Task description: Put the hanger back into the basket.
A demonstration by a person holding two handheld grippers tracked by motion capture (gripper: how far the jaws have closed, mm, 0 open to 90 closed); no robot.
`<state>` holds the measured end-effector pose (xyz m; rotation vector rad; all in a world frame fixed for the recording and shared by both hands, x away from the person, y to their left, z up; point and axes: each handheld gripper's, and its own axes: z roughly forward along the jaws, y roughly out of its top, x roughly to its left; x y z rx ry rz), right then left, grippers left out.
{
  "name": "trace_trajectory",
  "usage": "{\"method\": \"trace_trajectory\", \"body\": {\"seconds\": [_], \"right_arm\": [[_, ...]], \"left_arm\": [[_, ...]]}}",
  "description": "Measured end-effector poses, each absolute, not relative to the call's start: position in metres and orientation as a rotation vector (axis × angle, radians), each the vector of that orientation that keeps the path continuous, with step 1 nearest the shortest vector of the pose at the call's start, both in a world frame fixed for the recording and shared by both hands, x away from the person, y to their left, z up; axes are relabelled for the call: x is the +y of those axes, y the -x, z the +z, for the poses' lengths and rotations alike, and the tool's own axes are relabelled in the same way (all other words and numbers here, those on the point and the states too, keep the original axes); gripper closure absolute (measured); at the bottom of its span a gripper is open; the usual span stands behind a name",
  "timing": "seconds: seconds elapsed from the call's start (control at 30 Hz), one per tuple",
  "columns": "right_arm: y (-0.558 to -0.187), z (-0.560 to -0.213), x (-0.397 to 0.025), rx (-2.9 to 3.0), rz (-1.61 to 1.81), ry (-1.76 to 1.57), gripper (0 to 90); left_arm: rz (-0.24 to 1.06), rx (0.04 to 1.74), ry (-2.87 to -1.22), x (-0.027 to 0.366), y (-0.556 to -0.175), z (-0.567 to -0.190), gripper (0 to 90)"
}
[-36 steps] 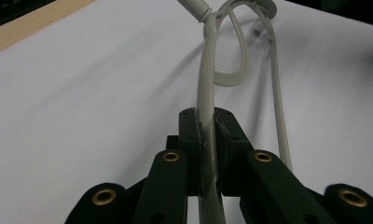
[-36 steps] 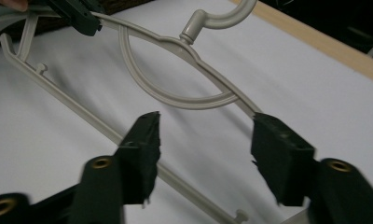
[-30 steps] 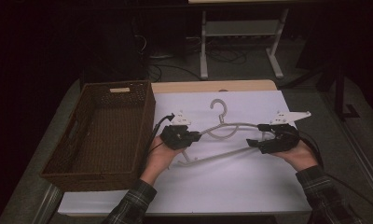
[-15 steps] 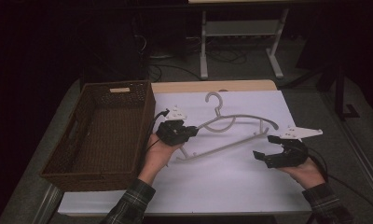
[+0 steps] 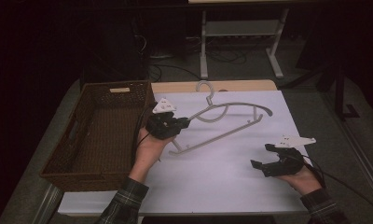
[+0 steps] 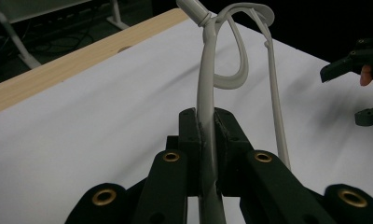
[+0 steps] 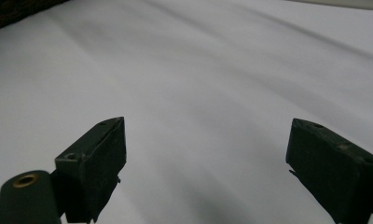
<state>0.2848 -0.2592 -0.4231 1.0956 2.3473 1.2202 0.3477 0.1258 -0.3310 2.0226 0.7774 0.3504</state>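
Left tongs (image 6: pixel 206 140) clamp the hanger (image 6: pixel 208 93), its end hidden between them.

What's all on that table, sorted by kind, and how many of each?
Hangers: 1, the grey hanger, clamped in the left gripper.
Baskets: 1, the brown wicker basket.
Hand-held grippers: 2, the left one and the right gripper, open over the white sheet.
Total: 4.
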Motion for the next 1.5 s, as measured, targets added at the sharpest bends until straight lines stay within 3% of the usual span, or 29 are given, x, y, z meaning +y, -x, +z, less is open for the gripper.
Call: {"method": "trace_trajectory", "body": {"seconds": [0.33,1.5], "right_arm": [[-0.286,-0.423,-0.262,2.343,1.228,-1.119,11.6],[-0.291,-0.425,-0.264,2.351,1.215,-1.136,12.4]], "left_arm": [[0.367,0.805,-1.994,0.148,-0.341,-0.309,83.1],[0.607,1.069,-1.844,0.321,-0.306,-0.276,83.1]]}}
